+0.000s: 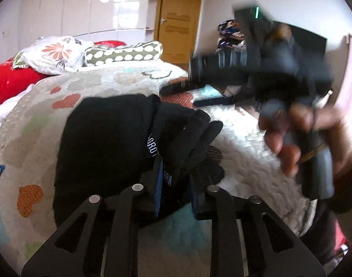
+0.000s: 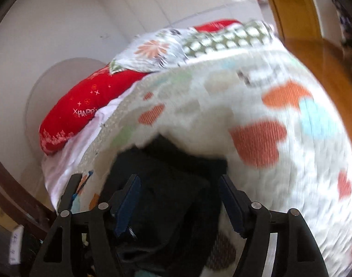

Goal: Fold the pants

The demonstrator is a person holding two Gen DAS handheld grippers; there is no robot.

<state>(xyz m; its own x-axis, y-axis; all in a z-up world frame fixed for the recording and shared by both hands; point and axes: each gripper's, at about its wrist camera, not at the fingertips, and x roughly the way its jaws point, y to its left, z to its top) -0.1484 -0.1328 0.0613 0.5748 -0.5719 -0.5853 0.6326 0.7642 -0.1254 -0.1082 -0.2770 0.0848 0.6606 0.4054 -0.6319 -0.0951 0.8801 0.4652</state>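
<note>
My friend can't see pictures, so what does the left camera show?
The left gripper pinches black pants bunched on a heart-patterned quilt. A blurry hand holds the right gripper nearby.

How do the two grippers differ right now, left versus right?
The left gripper is shut on the black pants, with bunched cloth between its fingers; the right gripper is open, its fingers apart with the pants lying between them, ungripped. The left view is sharp; the right view is blurred. Both are over the patterned quilt.
</note>
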